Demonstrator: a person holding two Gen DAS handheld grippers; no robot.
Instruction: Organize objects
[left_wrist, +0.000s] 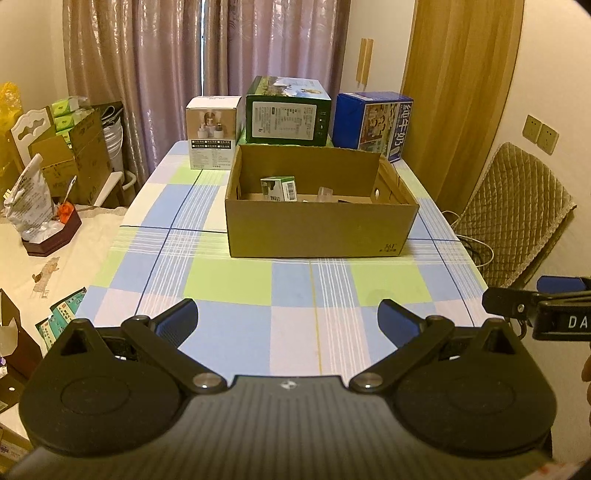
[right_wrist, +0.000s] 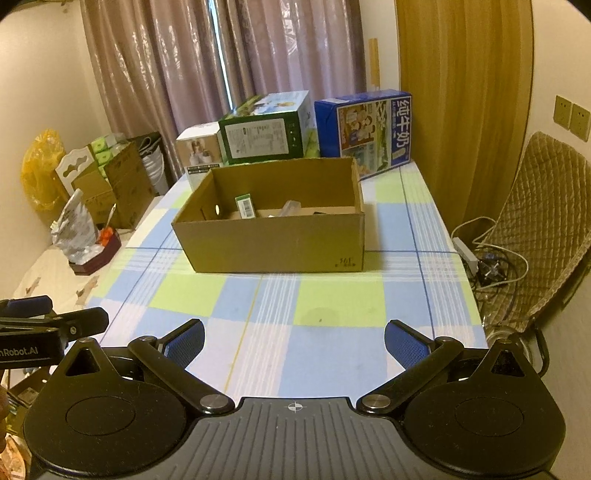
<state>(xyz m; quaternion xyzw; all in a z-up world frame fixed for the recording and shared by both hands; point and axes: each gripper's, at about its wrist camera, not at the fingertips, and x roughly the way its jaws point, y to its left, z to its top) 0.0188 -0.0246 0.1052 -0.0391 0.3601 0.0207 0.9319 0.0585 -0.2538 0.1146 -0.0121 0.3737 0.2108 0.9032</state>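
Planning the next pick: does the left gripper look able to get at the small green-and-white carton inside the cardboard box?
Probably yes. The left gripper is open, bare tablecloth lies ahead, and the cardboard box is open-topped; it must come over the near wall to reach the carton.

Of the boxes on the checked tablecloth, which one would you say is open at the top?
The plain brown cardboard box nearest the grippers; the white, green and blue printed boxes behind it are all closed.

The cardboard box (left_wrist: 319, 229) hides most of its contents behind its near wall; a small green carton (left_wrist: 279, 188) shows only its top, and the clear item (left_wrist: 325, 194) beside it I cannot identify.
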